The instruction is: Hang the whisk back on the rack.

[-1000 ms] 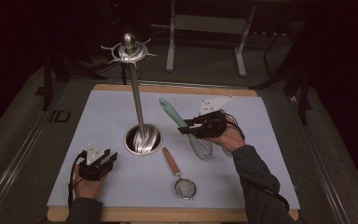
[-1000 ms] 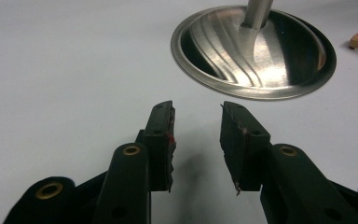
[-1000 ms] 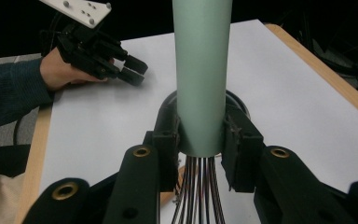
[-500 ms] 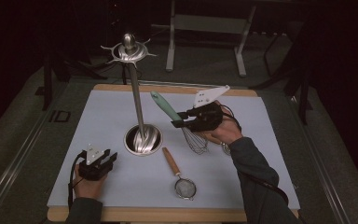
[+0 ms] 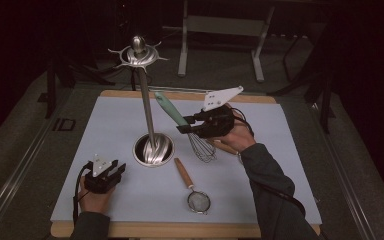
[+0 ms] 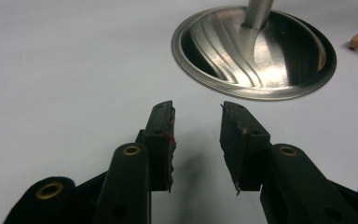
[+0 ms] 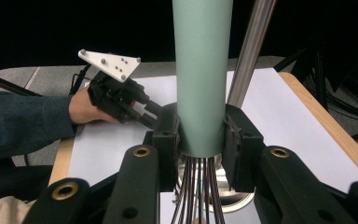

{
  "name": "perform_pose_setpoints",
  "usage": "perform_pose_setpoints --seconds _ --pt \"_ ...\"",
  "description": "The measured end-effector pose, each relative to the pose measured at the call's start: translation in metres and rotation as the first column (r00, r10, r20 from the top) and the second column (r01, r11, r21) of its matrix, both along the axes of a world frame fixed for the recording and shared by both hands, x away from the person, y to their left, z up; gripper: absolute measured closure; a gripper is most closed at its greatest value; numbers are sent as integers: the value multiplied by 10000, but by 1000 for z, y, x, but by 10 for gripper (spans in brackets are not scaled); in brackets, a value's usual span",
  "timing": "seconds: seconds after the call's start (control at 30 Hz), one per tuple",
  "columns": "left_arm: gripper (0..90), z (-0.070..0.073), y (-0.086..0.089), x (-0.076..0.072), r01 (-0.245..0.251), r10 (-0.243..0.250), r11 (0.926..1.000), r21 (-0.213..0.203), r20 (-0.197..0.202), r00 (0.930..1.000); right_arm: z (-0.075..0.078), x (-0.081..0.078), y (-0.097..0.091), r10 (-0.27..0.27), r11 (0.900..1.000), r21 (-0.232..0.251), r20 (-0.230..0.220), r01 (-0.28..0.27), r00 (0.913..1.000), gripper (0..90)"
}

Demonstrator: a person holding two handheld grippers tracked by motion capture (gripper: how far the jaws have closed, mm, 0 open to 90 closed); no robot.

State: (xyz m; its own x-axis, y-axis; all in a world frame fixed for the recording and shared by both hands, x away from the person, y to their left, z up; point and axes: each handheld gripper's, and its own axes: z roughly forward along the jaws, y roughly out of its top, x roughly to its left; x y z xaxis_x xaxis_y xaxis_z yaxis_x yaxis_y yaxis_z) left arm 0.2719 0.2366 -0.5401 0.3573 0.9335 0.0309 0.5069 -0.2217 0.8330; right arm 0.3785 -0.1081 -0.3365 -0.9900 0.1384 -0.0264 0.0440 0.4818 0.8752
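Note:
My right gripper [image 5: 184, 125] is shut on a whisk [image 5: 172, 111], its pads pressed on the base of the mint-green handle [image 7: 201, 74]. The wire loops [image 5: 202, 146] hang below, clear of the mat. The whisk tilts up and to the left, its handle tip close beside the pole [image 5: 146, 107] of a steel utensil stand with a round dished base [image 5: 153, 149] and hooks at the top [image 5: 138, 54]. My left gripper [image 5: 114, 169] rests on the mat at the front left, open with nothing between its jaws [image 6: 196, 133], pointing at the stand's base [image 6: 254, 51].
A small mesh strainer [image 5: 198, 201] with a wooden handle [image 5: 183, 173] lies on the white mat [image 5: 280, 165] in front of the stand. The mat covers a wooden table [image 5: 180, 231]. Dark floor and a metal frame [image 5: 220, 30] lie beyond the far edge.
My right gripper has risen with the whisk and moved left toward the stand's pole, lifting the wire loops off the mat. The left gripper has stayed still.

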Motion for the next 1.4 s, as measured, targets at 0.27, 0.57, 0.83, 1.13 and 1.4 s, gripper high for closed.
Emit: perform_pose_setpoints --seconds 0.27,0.57,0.83,1.13,1.4 --pt "651 0 0 0 4 -4 10000 -27 7 10000 10 1 5 68 9998 202 91 -69 9999 692" --pt "649 0 0 0 0 0 10000 -31 9 10000 25 1 10 117 9979 639 124 -124 9999 692" --pt "647 0 0 0 -4 4 10000 -33 19 10000 36 0 15 396 9958 823 218 -413 9990 692" --pt "645 0 0 0 9 -9 10000 -40 2 10000 41 5 23 418 9945 959 50 -421 9991 692" --pt "643 0 0 0 18 -18 10000 -48 4 10000 42 13 29 381 9944 991 -208 -359 9991 692"
